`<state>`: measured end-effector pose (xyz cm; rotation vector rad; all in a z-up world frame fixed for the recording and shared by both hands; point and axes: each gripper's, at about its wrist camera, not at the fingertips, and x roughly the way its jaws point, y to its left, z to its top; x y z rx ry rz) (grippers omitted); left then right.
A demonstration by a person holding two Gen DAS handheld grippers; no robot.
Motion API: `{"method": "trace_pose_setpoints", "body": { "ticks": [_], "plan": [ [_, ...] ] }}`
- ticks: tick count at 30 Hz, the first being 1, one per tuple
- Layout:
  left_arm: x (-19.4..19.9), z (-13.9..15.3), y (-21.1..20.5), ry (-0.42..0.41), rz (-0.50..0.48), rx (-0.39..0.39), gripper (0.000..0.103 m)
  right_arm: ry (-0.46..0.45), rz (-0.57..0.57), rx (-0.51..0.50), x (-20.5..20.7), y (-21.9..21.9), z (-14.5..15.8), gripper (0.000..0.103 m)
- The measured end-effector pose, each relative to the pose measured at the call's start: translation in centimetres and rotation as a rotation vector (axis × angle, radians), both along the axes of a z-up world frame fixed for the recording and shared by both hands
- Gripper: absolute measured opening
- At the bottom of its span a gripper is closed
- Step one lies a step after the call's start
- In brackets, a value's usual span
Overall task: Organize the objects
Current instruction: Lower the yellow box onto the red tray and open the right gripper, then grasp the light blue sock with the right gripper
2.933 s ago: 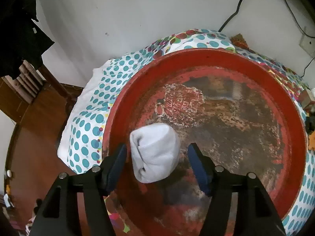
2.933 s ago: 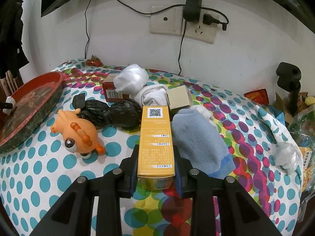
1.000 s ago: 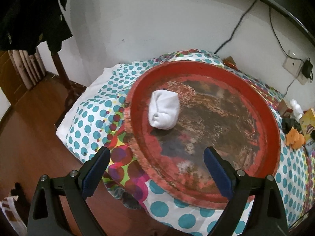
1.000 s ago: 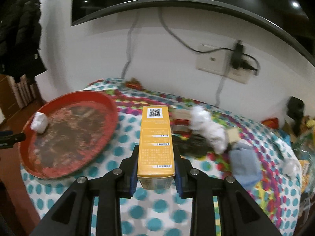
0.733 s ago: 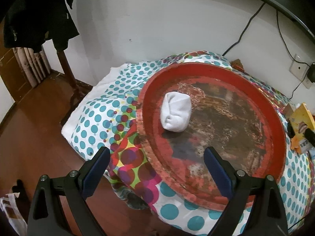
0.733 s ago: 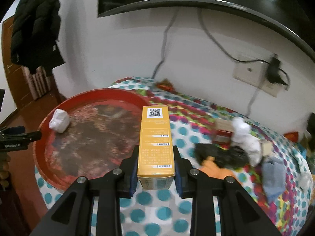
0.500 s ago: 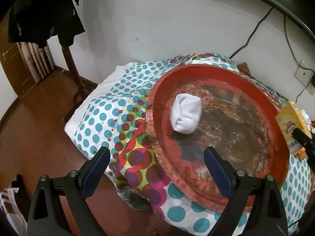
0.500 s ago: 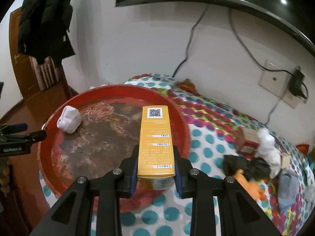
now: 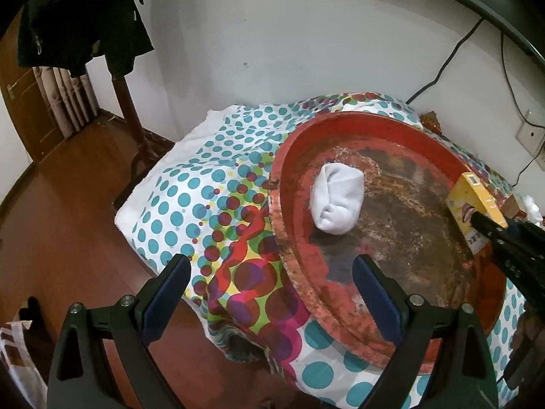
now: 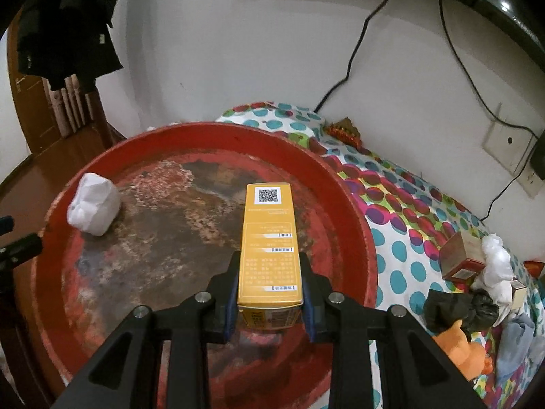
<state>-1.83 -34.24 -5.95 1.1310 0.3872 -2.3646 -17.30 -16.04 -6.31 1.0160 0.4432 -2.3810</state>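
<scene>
A round red tray [image 10: 354,204] with a worn, rusty floor lies on the dotted cloth. A rolled white sock [image 10: 93,209] rests inside it near the left rim, and shows as the white sock [image 9: 335,202] in the left wrist view. My right gripper [image 10: 269,293] is shut on a yellow box [image 10: 269,245] held above the tray's floor. The same yellow box [image 9: 475,204] and the right gripper's black fingers [image 9: 490,226] enter the left wrist view from the right. My left gripper [image 9: 269,293] stands open and empty over the tray's near rim [image 9: 289,266].
Right of the tray lie a small red box [image 10: 460,260], a white bundle [image 10: 495,269], a black bag [image 10: 460,310], an orange toy [image 10: 463,347] and a blue sock [image 10: 517,341]. A dark coat [image 9: 75,17] hangs at left above the wooden floor [image 9: 68,238]. Wall sockets [image 10: 507,143] and cables sit behind.
My right gripper carried the yellow box leftward from the cluttered cloth to above the tray. The left gripper stayed wide open, drawn back from the sock with little movement.
</scene>
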Motion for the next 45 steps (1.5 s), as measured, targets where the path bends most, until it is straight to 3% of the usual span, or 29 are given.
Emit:
{"method": "trace_pose_setpoints", "body": {
  "ticks": [18,25,27,37,45],
  "plan": [
    [-0.4,-0.3,0.9,-0.006,-0.025,-0.002,0.095,-0.017,-0.039,0.001,-0.9,0.0,-0.9,0.032],
    [-0.5,-0.4,1.0,-0.006,-0.033,-0.010,0.095,-0.020,-0.057,-0.016,-0.7,0.6,-0.3,0.054],
    [-0.6,-0.5,1.1,-0.011,-0.037,-0.017,0.095,-0.019,-0.067,-0.031,-0.4,1.1,0.1,0.055],
    [-0.9,-0.3,2.6,-0.021,-0.065,-0.073,0.095,0.037,-0.115,-0.105,2.0,6.6,2.9,0.058],
    [-1.2,-0.5,3.7,-0.032,-0.087,-0.102,0.095,0.108,-0.259,-0.099,2.0,15.8,4.1,0.059]
  ]
}}
